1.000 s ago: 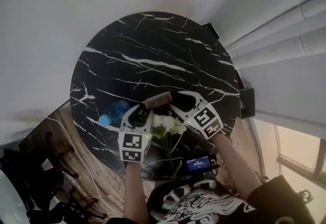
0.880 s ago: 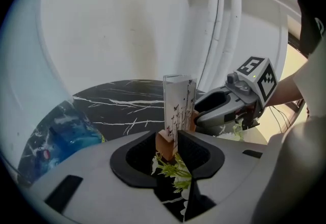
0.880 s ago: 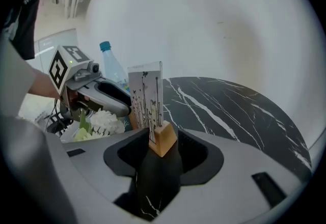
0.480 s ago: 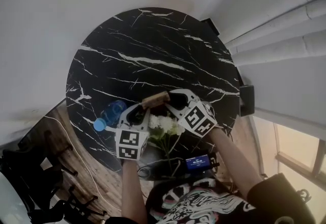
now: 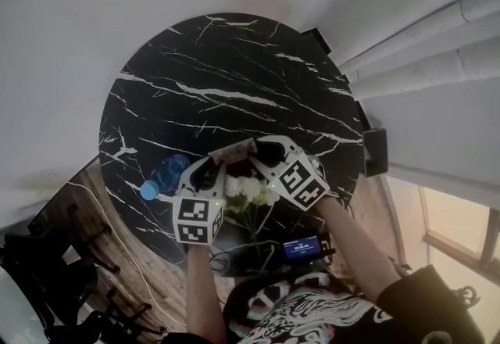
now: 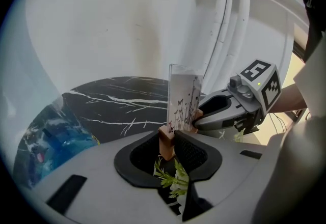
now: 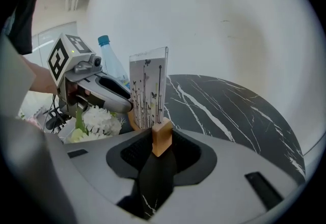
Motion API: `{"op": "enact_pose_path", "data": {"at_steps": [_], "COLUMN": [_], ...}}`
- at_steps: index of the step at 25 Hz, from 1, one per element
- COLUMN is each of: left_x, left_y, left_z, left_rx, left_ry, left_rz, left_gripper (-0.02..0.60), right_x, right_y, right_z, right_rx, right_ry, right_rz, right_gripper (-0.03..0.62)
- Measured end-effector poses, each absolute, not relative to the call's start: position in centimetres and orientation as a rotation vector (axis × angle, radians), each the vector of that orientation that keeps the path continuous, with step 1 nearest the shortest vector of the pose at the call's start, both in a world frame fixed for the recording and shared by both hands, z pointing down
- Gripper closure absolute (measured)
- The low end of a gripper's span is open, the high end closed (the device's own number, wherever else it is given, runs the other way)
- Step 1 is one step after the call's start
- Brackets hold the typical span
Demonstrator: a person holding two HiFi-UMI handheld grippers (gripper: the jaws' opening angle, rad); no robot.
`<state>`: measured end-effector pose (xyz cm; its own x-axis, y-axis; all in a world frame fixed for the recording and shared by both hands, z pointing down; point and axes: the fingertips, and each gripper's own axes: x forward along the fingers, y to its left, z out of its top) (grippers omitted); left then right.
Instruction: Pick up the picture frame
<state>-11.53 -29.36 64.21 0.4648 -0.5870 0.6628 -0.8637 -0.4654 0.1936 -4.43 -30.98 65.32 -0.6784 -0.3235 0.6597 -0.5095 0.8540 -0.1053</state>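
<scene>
Picture frame (image 5: 232, 151): a clear panel (image 6: 184, 96) printed with thin stems and butterflies, upright in a wooden base (image 6: 165, 139). It sits on the near part of the black marbled tabletop (image 5: 234, 77), spanning the gap between the two tools. The left tongs (image 6: 170, 147) take the left end of the base, and the block fills the space between the pads with no gap showing, so they are pinching the wood. The right tongs (image 7: 162, 149) take the right end in the same way, and their pads also look to rest against the sides of the block. Both pairs have just been closing, with the base between them the whole time. That closing reads as the approach ending and the grip being made, one tool at each end, both angled down at the frame. Nothing shows the base off the tabletop yet, so the lift itself still seems to be ahead. It will probably need both ends to rise evenly to keep the panel upright. Just on the near side of the frame lie white flowers (image 5: 251, 190), and a blue water bottle (image 5: 162, 176) lies to the left beside the left tool, both close enough to be brushed.
</scene>
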Motion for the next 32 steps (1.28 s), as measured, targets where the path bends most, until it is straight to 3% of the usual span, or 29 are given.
{"op": "enact_pose_path", "data": {"at_steps": [32], "left_x": [-11.4], "left_y": [-25.7], "left_z": [54.1], "left_rx": [2.328], "left_ry": [-1.3], "left_rz": [0.537], "left_gripper": [0.483], "right_x": [-3.7], "right_y": [-26.6], "right_z": [55.0], "right_rx": [0.869], "right_ry": [-2.45], "right_rz": [0.34], "right_gripper": [0.477]}}
